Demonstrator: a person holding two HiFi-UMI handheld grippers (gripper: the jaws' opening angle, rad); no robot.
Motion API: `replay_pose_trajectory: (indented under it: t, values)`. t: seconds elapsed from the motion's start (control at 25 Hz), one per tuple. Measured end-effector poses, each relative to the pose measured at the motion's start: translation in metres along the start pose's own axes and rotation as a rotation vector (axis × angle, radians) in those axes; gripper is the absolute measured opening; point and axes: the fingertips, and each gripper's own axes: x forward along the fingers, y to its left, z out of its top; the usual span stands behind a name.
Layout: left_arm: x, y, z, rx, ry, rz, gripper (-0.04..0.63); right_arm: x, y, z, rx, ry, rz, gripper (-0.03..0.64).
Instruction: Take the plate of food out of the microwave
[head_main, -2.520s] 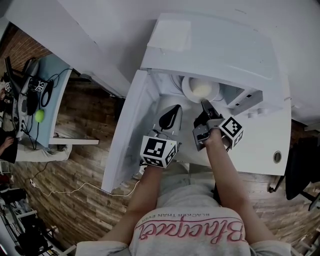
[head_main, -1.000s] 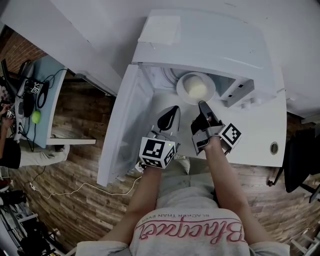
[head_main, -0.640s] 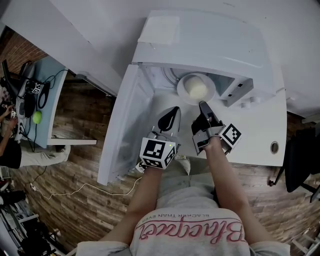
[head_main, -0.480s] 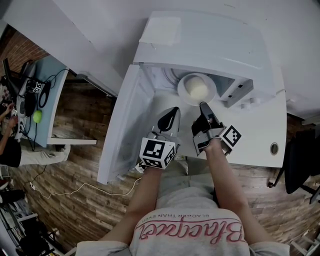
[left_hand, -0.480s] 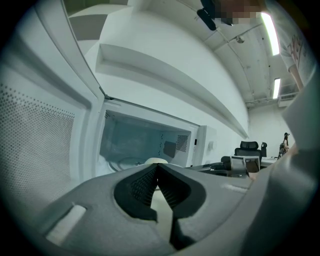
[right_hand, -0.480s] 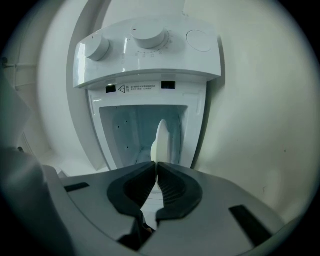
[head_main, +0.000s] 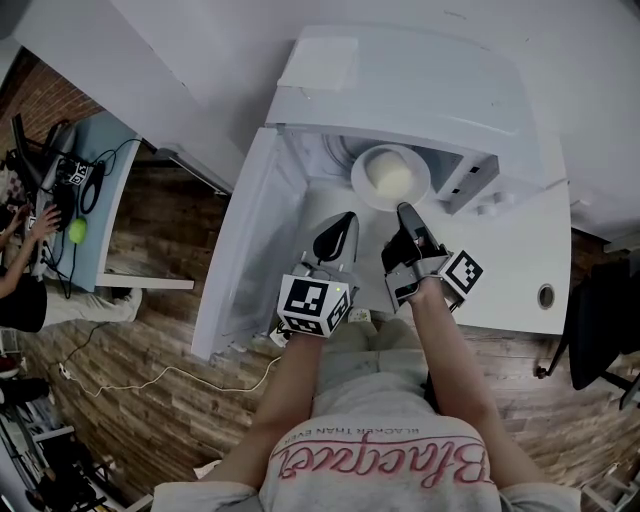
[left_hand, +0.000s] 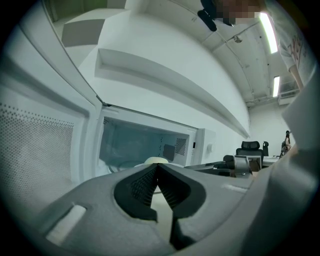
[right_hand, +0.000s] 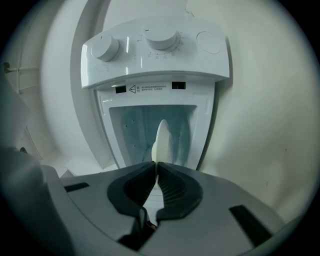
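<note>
Pinching the near rim of the plate, the right gripper had its 2 jaws closed thin on that edge. The plate, with a pale mound of food on it, sat at the mouth of the open microwave, its door swung out left. The left gripper hovered just beside, jaws pressed together on nothing.

A green ball lies on the cluttered side desk
</note>
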Motion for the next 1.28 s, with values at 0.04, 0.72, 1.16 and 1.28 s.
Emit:
replay_pose_trajectory:
  t: [0.04,0.72,1.16,1.28]
  values:
    - [-0.001,-0.002,0.001,0.001,-0.002,0.002,0.006,-0.001,0.003,0.000,0.001,0.002,0.007,0.021]
    - [-0.018,-0.029,0.010,0.001,-0.026,0.043,0.006,-0.033,0.028,0.001,0.005,0.035,0.058,0.021]
    - [-0.030,-0.045,0.021,0.012,-0.035,0.057,0.006,-0.054,0.043,-0.003,-0.003,0.067,0.075,0.023]
    - [-0.035,-0.049,0.023,0.015,-0.036,0.059,0.006,-0.059,0.049,-0.004,0.008,0.067,0.086,0.023]
